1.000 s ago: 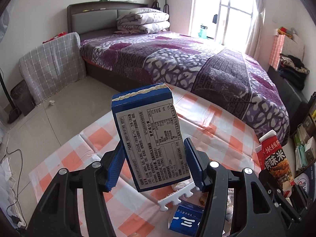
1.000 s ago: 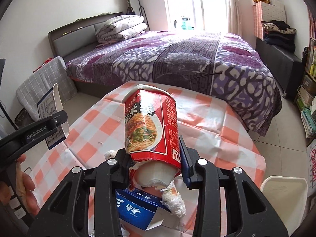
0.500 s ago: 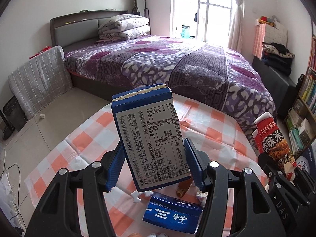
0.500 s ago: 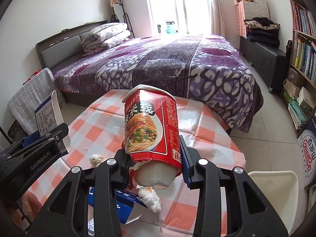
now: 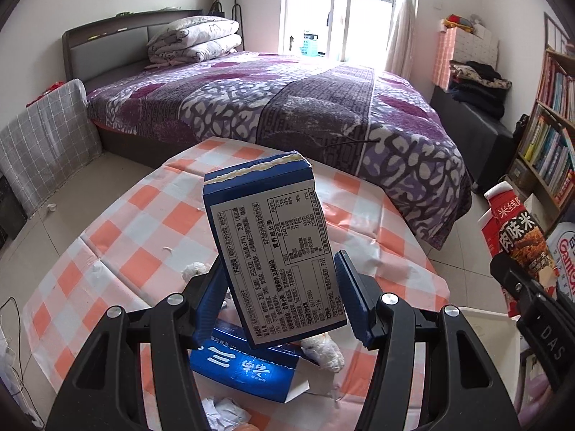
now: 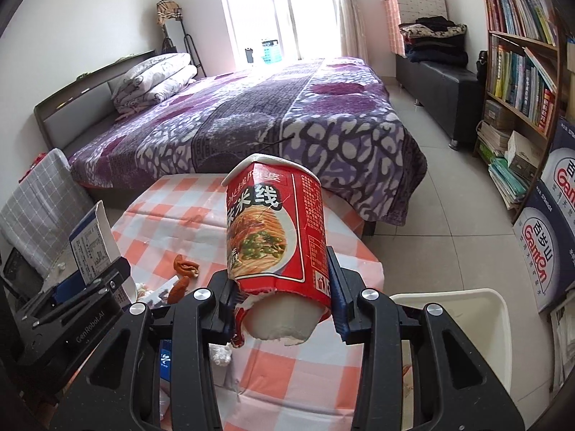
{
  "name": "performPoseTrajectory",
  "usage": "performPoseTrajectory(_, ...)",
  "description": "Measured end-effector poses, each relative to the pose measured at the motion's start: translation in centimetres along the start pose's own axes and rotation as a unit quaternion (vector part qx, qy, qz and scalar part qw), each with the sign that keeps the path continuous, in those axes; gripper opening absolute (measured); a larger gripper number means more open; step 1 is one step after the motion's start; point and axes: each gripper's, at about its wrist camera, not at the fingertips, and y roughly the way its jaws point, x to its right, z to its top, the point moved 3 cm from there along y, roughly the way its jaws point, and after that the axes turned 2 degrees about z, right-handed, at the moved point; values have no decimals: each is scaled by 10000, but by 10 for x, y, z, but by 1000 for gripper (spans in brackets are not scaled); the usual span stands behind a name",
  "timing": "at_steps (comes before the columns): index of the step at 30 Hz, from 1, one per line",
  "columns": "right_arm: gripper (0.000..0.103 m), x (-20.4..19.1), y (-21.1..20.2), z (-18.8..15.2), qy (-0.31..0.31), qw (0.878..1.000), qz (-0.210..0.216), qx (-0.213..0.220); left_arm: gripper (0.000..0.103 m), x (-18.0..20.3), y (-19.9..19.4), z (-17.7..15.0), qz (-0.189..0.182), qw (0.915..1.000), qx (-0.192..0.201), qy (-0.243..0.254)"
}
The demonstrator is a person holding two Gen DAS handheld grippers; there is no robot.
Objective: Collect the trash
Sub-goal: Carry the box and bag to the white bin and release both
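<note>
You are gripping a blue carton [image 5: 273, 255] in the left gripper [image 5: 278, 298] | right gripper [image 6: 284, 296] clamping red noodle cup [image 6: 275, 230] | both lifted above the table [image 6: 172, 212], heading right toward the white bin [image 6: 478, 323]

Two grippers: the left gripper [image 5: 278, 298] and the right gripper [image 6: 280, 298]. Two blue cartons: one upright blue carton [image 5: 273, 251] between the left jaws, one flat blue carton [image 5: 244, 368] on the checked tablecloth [image 5: 118, 240]; one red noodle cup [image 6: 275, 230]; one white bin [image 6: 463, 327]; at least two wads of crumpled tissue [image 5: 323, 350]; two brown peel scraps [image 6: 185, 265]. One bed [image 6: 251, 122], one folded quilt [image 5: 194, 41], one bookshelf [image 6: 521, 54], two large printed boxes [image 6: 539, 251] stacked at its foot.
</note>
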Motion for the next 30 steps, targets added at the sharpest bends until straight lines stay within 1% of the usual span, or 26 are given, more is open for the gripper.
performPoseTrajectory(8,39,67,-15,-3,617,9969,-468,-134,58,33,-8,-8,-286,9993,26,243)
performPoseTrajectory(13,40,105,-24,-9,1060,9920,-657,-203,58,55,-13,-14,-469,9981,-11,398)
performPoseTrajectory(17,42,131,-33,-12,1361,9875,-772,-183,58,75,-18,-21,-633,9961,-9,619)
performPoseTrajectory(19,46,142,-38,-14,1543,9846,-811,-135,58,86,-21,-25,-720,9947,-8,738)
performPoseTrajectory(21,58,153,-45,-15,1734,9809,-877,-62,58,98,-24,-30,-800,9931,-16,854)
performPoseTrajectory(23,65,164,-50,-16,1895,9775,-926,5,58,108,-26,-35,-909,9912,-55,956)
performPoseTrajectory(25,68,174,-54,-16,2031,9744,-961,49,58,118,-28,-40,-1023,9891,-105,1052)
performPoseTrajectory(27,75,184,-58,-18,2175,9710,-985,80,58,127,-29,-45,-1136,9867,-163,1153)
performPoseTrajectory(30,78,197,-65,-20,2359,9662,-1031,131,58,143,-32,-53,-1282,9829,-230,1302)
